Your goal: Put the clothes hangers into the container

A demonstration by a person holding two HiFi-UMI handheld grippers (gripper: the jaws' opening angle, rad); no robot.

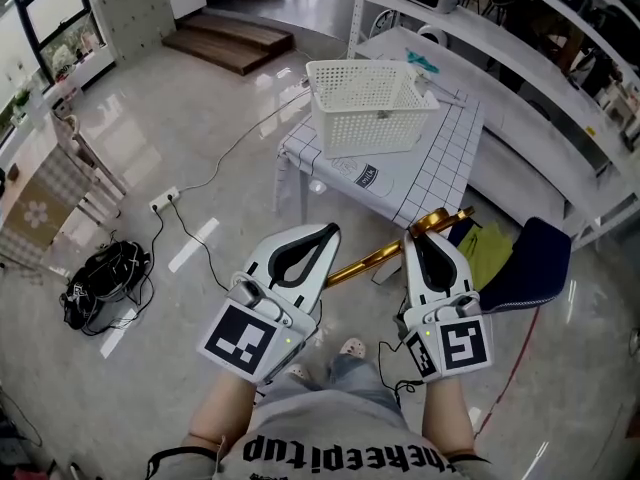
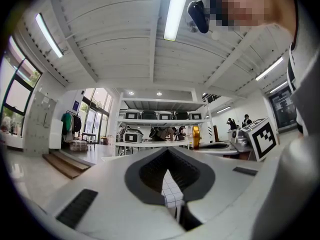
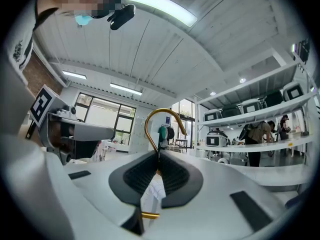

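Transport step, shown in the head view and both claw views. The right claw point(image 1: 425, 236) point(image 3: 158, 156) is clamped on the neck of a gold metal clothes hanger point(image 1: 365, 261) point(image 3: 162, 115), just beneath its curved hook. The hook rises clear above the tips, while the body of the hanger slants down towards the person's left, its far end hidden behind the left claw point(image 1: 322, 236) point(image 2: 167, 151). A grip at the neck presumably leaves the wide body free, so that it can be lowered through an opening before release. The left claw has its tips together with nothing between them; only checked cloth shows through the gap behind the tips. It is held level beside the right one, seemingly in reserve, perhaps to steady the hanger. The container, a white perforated plastic basket point(image 1: 370, 118), stands ahead on a tabletop point(image 1: 445, 163) covered with a white grid-patterned cloth, open side up, with no hanger visible in the part of its interior that shows. Hanger and basket are well apart, with the pale glossy floor point(image 1: 200, 148) between the person and the tabletop. The hanger is therefore judged to need carrying forward, raising over the rim and tilting to fit. A likely risk is the long body catching on the rim or the perforated wall
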